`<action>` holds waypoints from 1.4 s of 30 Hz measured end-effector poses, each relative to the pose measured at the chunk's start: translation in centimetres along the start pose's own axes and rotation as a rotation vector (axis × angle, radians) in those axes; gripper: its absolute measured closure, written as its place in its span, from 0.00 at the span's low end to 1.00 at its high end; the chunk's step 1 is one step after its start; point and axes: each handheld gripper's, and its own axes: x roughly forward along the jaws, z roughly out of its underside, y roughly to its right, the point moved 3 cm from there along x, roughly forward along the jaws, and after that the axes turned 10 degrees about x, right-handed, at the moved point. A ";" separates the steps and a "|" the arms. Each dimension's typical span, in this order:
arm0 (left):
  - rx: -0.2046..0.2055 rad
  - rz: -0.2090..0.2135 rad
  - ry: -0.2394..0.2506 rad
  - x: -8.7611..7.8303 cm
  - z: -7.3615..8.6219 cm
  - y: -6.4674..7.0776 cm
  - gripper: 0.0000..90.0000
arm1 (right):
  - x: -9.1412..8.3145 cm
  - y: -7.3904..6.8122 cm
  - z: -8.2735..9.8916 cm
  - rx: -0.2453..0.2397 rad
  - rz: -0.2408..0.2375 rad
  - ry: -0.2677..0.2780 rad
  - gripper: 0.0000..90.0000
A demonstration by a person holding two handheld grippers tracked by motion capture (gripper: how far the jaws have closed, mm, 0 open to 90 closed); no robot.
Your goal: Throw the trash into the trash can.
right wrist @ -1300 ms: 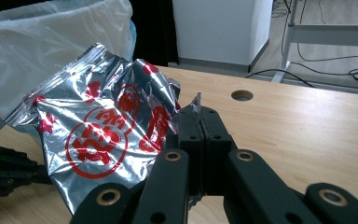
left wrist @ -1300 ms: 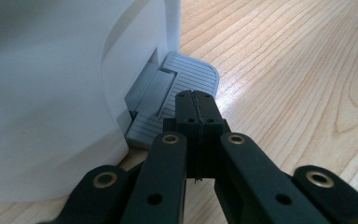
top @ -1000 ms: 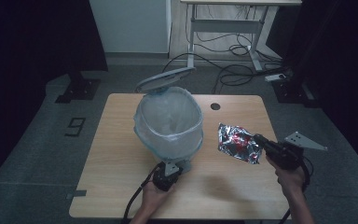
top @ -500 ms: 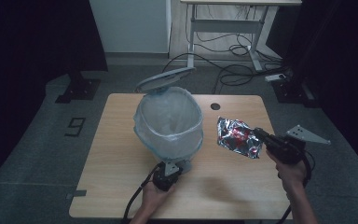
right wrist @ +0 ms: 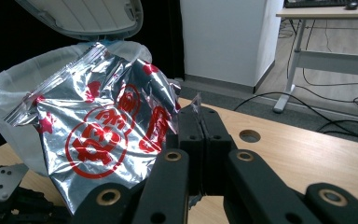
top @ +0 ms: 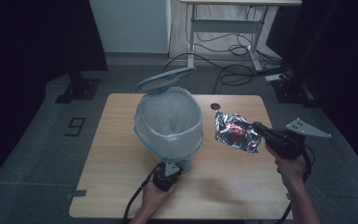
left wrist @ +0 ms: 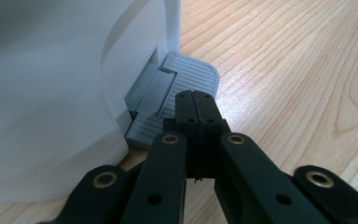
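A white pedal bin (top: 169, 122) with a clear liner stands mid-table, its lid (top: 165, 79) raised. My left gripper (top: 170, 169) is shut and its tips press on the bin's grey foot pedal (left wrist: 186, 88) at the near side. My right gripper (top: 257, 129) is shut on the edge of a crinkled silver foil bag (top: 235, 132) with red print, held in the air to the right of the bin. In the right gripper view the foil bag (right wrist: 107, 135) hangs in front of the bin's rim (right wrist: 9, 79) and open lid (right wrist: 81, 16).
The wooden table (top: 121, 177) has a round cable hole (top: 216, 107) at its far side. Beyond it stand a white cabinet (top: 130, 23) and a desk frame (top: 223, 37) with cables on the floor.
The right gripper has lifted the foil bag slightly and carried it a little left, towards the bin. The left gripper stays on the pedal and the lid stays up.
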 end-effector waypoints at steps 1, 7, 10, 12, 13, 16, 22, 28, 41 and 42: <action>0.000 0.001 0.000 0.0 0.0 0.0 1.00 | 0.1 -0.1 -0.2 -0.003 -0.001 0.000 0.98; -0.001 0.003 -0.001 0.0 0.0 0.0 1.00 | 0.3 -0.6 -1.4 -0.009 -0.006 0.011 0.98; -0.001 0.002 -0.002 0.0 0.0 0.0 1.00 | 0.5 -1.0 -1.9 -0.017 -0.009 0.010 0.98; -0.001 0.003 -0.002 0.0 0.0 0.0 1.00 | 0.7 -1.2 -2.2 -0.023 -0.011 0.009 0.98; -0.001 0.003 -0.002 0.0 0.0 0.0 1.00 | 0.8 -1.3 -2.3 -0.025 -0.012 0.009 0.98; 0.002 0.003 -0.005 0.0 0.0 0.0 1.00 | 1.1 -1.6 -2.6 -0.027 -0.016 0.009 0.98; 0.003 0.004 -0.004 0.0 0.0 -0.1 1.00 | 2.0 -2.1 -3.2 -0.037 -0.017 -0.002 0.98; 0.007 0.000 -0.006 0.0 0.0 0.0 1.00 | 2.5 -2.7 -3.8 -0.045 -0.015 -0.002 0.98; 0.009 -0.001 -0.006 0.0 0.0 0.0 1.00 | 3.6 -3.4 -4.7 -0.048 -0.024 -0.002 0.98; 0.010 -0.001 -0.006 0.0 0.0 0.0 1.00 | 3.7 -3.5 -4.8 -0.048 -0.025 -0.002 0.98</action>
